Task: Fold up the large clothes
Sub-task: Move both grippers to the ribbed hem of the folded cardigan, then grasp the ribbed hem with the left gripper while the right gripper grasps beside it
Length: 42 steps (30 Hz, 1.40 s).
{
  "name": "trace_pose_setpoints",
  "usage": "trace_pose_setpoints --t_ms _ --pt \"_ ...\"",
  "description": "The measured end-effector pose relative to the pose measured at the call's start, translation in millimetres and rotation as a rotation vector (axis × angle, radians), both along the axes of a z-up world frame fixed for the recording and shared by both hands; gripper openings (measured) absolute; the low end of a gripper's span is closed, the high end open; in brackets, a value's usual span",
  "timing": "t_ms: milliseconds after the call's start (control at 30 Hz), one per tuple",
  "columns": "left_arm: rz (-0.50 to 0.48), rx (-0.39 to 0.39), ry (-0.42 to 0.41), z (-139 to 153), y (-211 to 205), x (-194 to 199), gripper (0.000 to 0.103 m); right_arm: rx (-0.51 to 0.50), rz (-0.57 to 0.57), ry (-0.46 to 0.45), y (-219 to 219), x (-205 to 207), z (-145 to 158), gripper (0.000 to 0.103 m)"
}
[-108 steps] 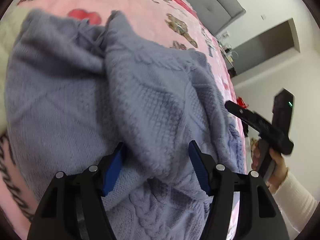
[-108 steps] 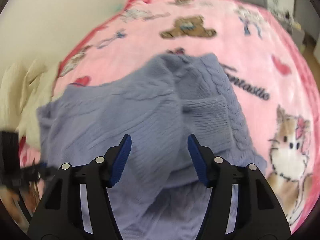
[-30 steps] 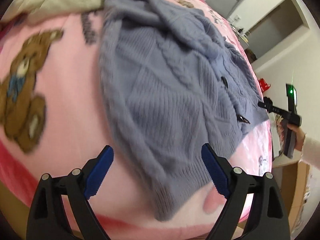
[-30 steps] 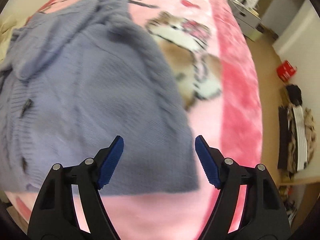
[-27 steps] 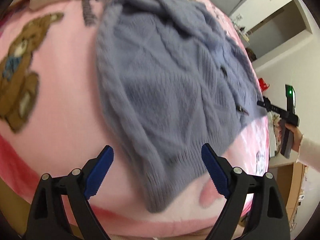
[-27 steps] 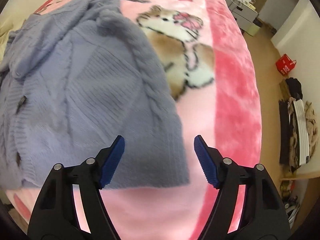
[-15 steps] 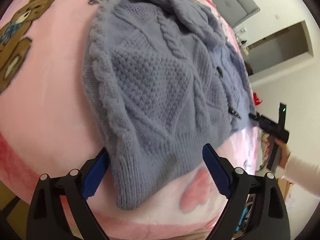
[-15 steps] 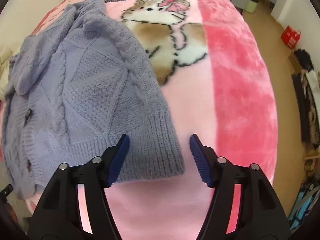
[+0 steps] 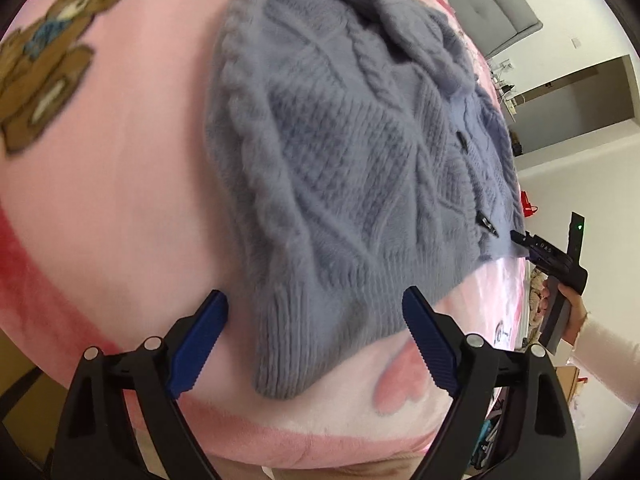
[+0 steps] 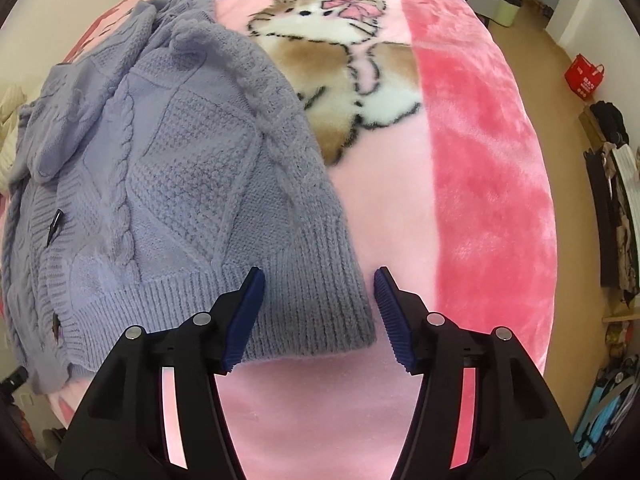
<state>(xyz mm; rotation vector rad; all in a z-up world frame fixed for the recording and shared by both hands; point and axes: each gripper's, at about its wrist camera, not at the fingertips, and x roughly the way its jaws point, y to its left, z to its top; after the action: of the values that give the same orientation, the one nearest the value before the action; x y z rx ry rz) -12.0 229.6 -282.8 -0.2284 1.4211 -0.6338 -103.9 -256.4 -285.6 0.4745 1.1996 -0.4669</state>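
Observation:
A lavender cable-knit cardigan point(image 9: 352, 152) with dark toggle buttons lies spread on a pink bed blanket point(image 9: 100, 200). My left gripper point(image 9: 316, 332) is open, its blue pads on either side of one ribbed hem corner. My right gripper point(image 10: 320, 308) is open, its pads astride the other ribbed hem corner point(image 10: 320, 320) of the cardigan point(image 10: 180, 168). The right gripper also shows in the left wrist view point(image 9: 552, 256), at the cardigan's far hem. The sleeves and collar are bunched at the far end.
The blanket point(image 10: 480, 140) has bear and cat prints and a darker pink border. A grey headboard point(image 9: 492, 8) and doorway lie beyond. Right of the bed are wooden floor, a red bag point(image 10: 586, 76) and piled clothes point(image 10: 616, 200).
Both grippers left the bunched middle of the cardigan, which now lies flat, and moved down to the bottom hem. Over the last second each closed in on a hem corner; the right jaws narrowed slightly.

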Motion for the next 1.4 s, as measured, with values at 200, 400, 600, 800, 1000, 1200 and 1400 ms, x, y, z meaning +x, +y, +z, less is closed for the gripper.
trace_pose_setpoints --t_ms 200,400,600,800,1000,1200,1400 --pt "-0.008 0.048 -0.016 1 -11 1 0.061 0.044 0.049 -0.011 9 7 2 0.014" --pt "-0.018 0.048 0.066 7 -12 8 0.015 0.052 0.054 -0.023 18 12 19 0.013" --pt "0.045 -0.132 -0.006 78 -7 35 0.012 0.050 0.101 -0.172 29 26 96 0.012" --pt "0.084 -0.096 -0.206 140 -20 115 0.011 -0.061 0.222 -0.291 23 95 188 0.012" --pt "0.222 -0.107 -0.360 173 -27 212 0.011 -0.209 0.327 -0.412 1 200 240 0.011" --pt "0.307 -0.090 -0.473 179 -45 303 0.011 -0.228 0.189 -0.441 -39 303 234 0.011" --pt "0.346 -0.038 -0.468 149 -72 378 0.011 -0.279 0.112 -0.352 -65 400 177 0.011"
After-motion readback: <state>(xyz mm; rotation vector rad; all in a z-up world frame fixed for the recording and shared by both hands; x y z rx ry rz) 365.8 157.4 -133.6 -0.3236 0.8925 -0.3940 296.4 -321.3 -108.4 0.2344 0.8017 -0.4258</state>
